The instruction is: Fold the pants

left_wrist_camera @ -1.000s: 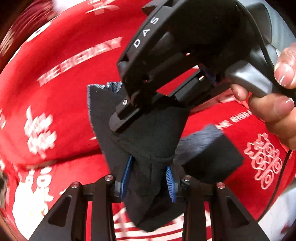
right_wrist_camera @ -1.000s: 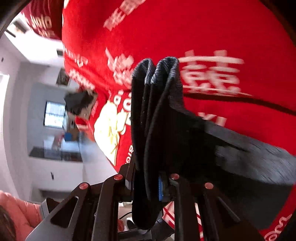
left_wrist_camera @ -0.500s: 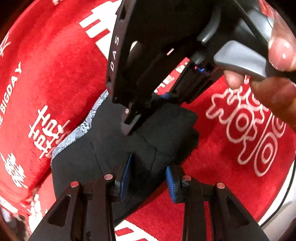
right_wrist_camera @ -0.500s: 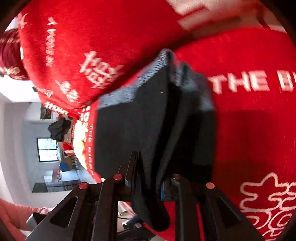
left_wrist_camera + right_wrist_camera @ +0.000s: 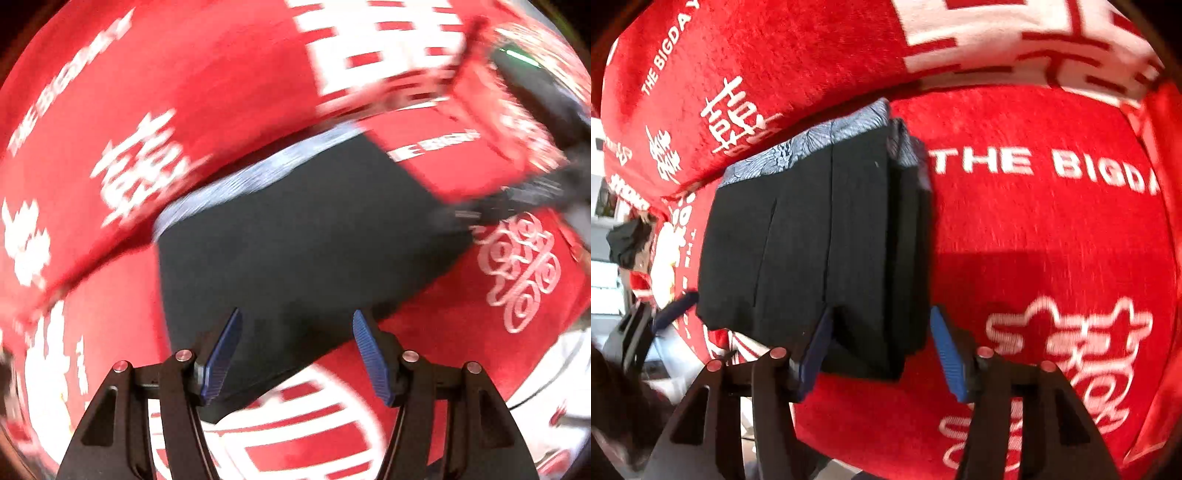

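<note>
**Folded pants released onto red blanket**

Both grippers had let go of the dark cloth they pinched a second before, and the bundle had dropped from mid-air. At the near edge of the folded black pants (image 5: pixel 295 251), the left gripper (image 5: pixel 295 354) was opening, its blue pads (image 5: pixel 221 358) spread clear of the fabric. Likewise the right gripper (image 5: pixel 882 350) was opening around the pants' (image 5: pixel 812 240) stacked corner without pressing it. Beyond, a patterned grey waistband (image 5: pixel 812 147) marked the pants' far edge, all resting flat on the red blanket (image 5: pixel 1052 240) with white lettering.
</note>
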Tool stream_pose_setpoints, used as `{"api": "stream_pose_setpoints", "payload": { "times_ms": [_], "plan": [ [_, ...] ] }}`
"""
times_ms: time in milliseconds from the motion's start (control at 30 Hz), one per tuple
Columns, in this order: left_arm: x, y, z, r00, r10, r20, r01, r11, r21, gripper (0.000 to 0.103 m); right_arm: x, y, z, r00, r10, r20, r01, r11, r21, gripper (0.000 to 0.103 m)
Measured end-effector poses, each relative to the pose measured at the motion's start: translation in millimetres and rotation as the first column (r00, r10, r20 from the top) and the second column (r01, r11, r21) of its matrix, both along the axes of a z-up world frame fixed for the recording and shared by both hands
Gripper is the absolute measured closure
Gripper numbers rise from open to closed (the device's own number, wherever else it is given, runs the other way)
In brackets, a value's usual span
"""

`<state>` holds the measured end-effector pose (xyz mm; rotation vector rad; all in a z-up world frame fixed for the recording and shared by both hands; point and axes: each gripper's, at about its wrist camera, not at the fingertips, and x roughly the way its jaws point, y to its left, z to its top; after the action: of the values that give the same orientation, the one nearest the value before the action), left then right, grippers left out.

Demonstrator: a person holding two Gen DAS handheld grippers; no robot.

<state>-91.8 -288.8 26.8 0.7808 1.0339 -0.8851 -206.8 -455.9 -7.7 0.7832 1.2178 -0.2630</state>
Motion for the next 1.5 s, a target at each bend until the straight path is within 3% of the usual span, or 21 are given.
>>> {"api": "stream_pose_setpoints", "payload": {
  "times_ms": [167, 333, 467, 500, 533, 767, 1100, 1500],
  "plan": [
    [56.3, 36.1, -13.8, 0.967, 0.234, -0.098, -0.23, 0.972, 0.057, 0.039, -26.2, 10.5, -6.0, 0.993, -0.095, -0.075, 0.095, 0.996, -0.003, 0.034],
    [82.1, 59.1, -23.0, 0.932, 0.311, -0.187, -0.298, 0.95, 0.094, 0.039, -38.3, 38.1, 7.2, 0.978, -0.156, -0.141, 0.145, 0.986, -0.085, 0.034],
    [85.9, 68.2, -24.8, 0.921, 0.321, -0.22, -0.302, 0.946, 0.117, 0.034, -37.9, 68.1, 25.6, 0.975, -0.19, -0.117, 0.181, 0.98, -0.083, 0.031],
    [87.8, 70.8, -24.3, 0.92, 0.327, -0.217, -0.307, 0.944, 0.121, 0.021, -35.7, 74.6, 28.3, 0.975, -0.194, -0.11, 0.187, 0.98, -0.075, 0.029],
    [88.9, 74.0, -24.0, 0.919, 0.333, -0.211, -0.312, 0.942, 0.125, 0.016, -32.3, 82.4, 30.6, 0.974, -0.2, -0.106, 0.194, 0.979, -0.064, 0.027],
    [101.2, 96.3, -25.5, 0.902, 0.349, -0.254, -0.321, 0.936, 0.145, 0.016, 1.1, 122.4, 38.7, 0.978, -0.187, -0.093, 0.182, 0.981, -0.061, 0.022],
    [119.7, 123.0, -17.6, 0.909, 0.343, -0.238, -0.316, 0.937, 0.146, 0.016, 39.0, 157.5, 52.3, 0.984, -0.153, -0.095, 0.14, 0.981, -0.136, 0.017],
    [120.6, 122.9, -23.5, 0.915, 0.331, -0.229, -0.305, 0.942, 0.139, 0.016, 41.9, 156.4, 49.5, 0.984, -0.143, -0.104, 0.126, 0.98, -0.152, 0.014]
  ]
}}
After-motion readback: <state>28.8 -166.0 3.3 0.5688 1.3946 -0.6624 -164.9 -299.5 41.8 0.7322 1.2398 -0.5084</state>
